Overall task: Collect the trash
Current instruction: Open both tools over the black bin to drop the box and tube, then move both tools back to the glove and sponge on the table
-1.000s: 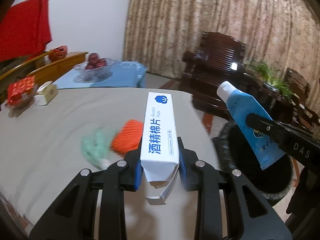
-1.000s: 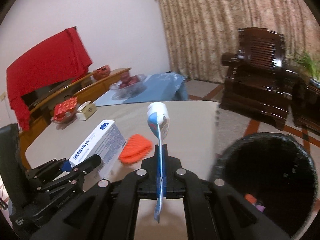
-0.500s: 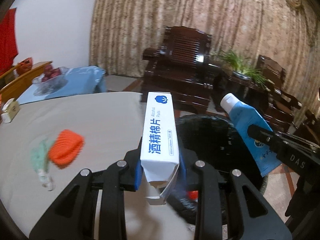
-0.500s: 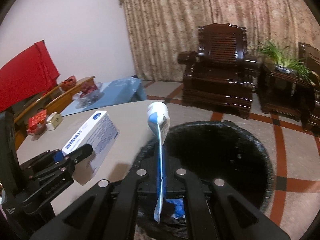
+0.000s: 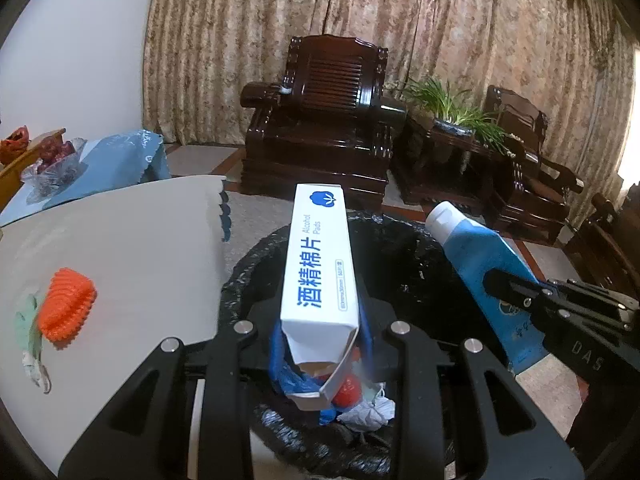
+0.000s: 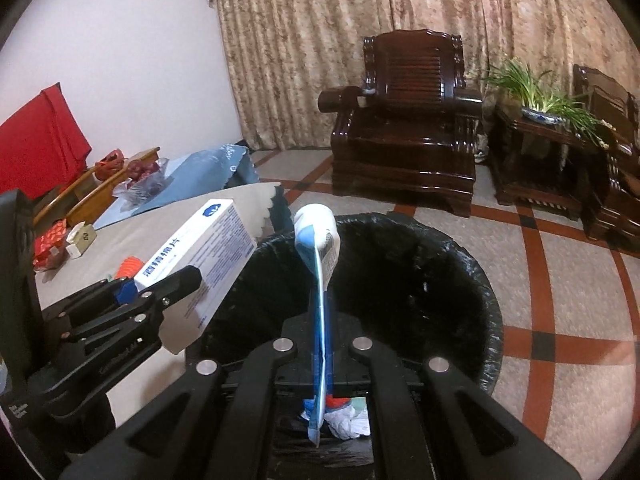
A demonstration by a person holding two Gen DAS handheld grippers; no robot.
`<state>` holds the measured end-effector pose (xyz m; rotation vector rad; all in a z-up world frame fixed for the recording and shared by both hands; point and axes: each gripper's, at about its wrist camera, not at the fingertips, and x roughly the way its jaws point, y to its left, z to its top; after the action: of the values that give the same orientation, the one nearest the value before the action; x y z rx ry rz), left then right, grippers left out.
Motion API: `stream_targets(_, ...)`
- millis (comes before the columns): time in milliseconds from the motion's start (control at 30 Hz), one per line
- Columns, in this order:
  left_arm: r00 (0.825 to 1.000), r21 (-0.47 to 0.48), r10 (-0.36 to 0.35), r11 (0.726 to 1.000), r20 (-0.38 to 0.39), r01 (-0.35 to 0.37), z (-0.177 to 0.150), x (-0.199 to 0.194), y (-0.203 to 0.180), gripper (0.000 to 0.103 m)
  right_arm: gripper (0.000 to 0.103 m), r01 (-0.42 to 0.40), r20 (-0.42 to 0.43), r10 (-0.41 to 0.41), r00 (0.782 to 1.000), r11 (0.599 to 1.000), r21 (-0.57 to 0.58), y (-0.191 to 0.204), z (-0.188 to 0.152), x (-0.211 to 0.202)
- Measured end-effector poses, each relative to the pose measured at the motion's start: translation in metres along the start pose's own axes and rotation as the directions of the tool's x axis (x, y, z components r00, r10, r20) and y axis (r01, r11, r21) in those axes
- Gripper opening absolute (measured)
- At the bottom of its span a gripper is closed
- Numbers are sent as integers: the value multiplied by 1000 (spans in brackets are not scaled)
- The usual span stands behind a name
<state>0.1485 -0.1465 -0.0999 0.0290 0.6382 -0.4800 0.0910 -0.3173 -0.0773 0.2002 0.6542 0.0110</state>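
Both grippers, left (image 5: 320, 332) clamping a white alcohol-pad box (image 5: 318, 268) and right (image 6: 322, 344) pinching a blue tube (image 6: 320, 264), have swung from the table (image 5: 120, 240) to above the black-lined bin (image 6: 472, 280), ready for release.

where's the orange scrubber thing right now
The orange scrubber lies on the grey table, low left in the left wrist view, against a pale green scrap, left of the black bin.
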Motion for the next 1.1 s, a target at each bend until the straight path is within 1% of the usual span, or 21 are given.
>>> stream_targets(67,1000,5,-16,1000,-8,16,1,5,-2,30,3,3,-8,-3,1000,1000,3,-5,-1,3)
stream_targets(100,1000,3,-27,1000,-13,27,0,6,-1,32,4,7,-13,-7,1000,1000,2,-6,-2,5)
stream_targets(133,999,-4,-48,999,-16,48,0,8,-1,44,5,22,-16,-22,1000,1000,0,-7,-2,6)
stream_targets(167,998,-11,-62,998,-18,62,0,9,-1,53,16,31,-19,-31,999,1000,-2,-9,-4,7)
stream_targets(200,997,-21,-71,997,-15,71,-1,9,1,65,40,40,-24,-40,999,999,-3,-9,-5,8)
stream_targets(233,997,-33,-80,996,-10,80,-2,8,3,68,53,54,-25,-54,998,999,-3,-10,-6,9)
stream_targets(267,996,-39,-87,995,-11,86,-3,8,4,69,61,65,-21,-65,998,998,-3,-11,-8,8)
stream_targets(333,997,-44,-81,996,-13,80,-5,6,9,73,69,78,-10,-78,997,997,-3,-12,-9,5)
stream_targets(367,997,-45,-71,997,-10,70,-6,3,13,74,82,84,-9,-84,996,996,2,-12,-10,4)
stream_targets(400,998,-46,-65,997,-7,64,-6,1,15,76,89,91,-4,-91,996,996,8,-13,-11,2)
stream_targets(433,999,-48,-49,998,-1,49,-7,-3,19,79,91,91,5,-91,996,996,13,-13,-11,1)
stream_targets(500,1000,-54,-14,998,8,14,-7,-12,27,84,97,78,24,-78,997,997,12,-10,-11,-4)
stream_targets(567,1000,-68,24,997,19,-23,-8,-23,41,86,97,76,35,-76,997,997,0,-1,-10,-7)
stream_targets(700,992,-92,119,989,40,-115,-9,-50,73,88,97,20,53,-20,998,1000,-7,25,-5,-10)
stream_targets(800,977,-113,204,974,54,-197,-14,-73,102,88,97,-18,60,20,998,1000,-19,44,-2,-6)
stream_targets(900,961,-138,271,955,60,-261,-17,-93,130,88,97,-62,59,65,996,997,-43,71,-1,2)
stream_targets(933,951,-148,304,945,58,-293,-20,-101,142,88,97,-82,57,85,995,995,-52,81,-1,5)
stream_targets(1033,928,-177,370,917,37,-359,-28,-115,171,88,97,-128,52,132,990,989,-81,110,-2,14)
stream_targets(1100,915,-195,403,899,20,-391,-33,-122,188,88,97,-151,47,156,987,983,-102,126,-3,18)
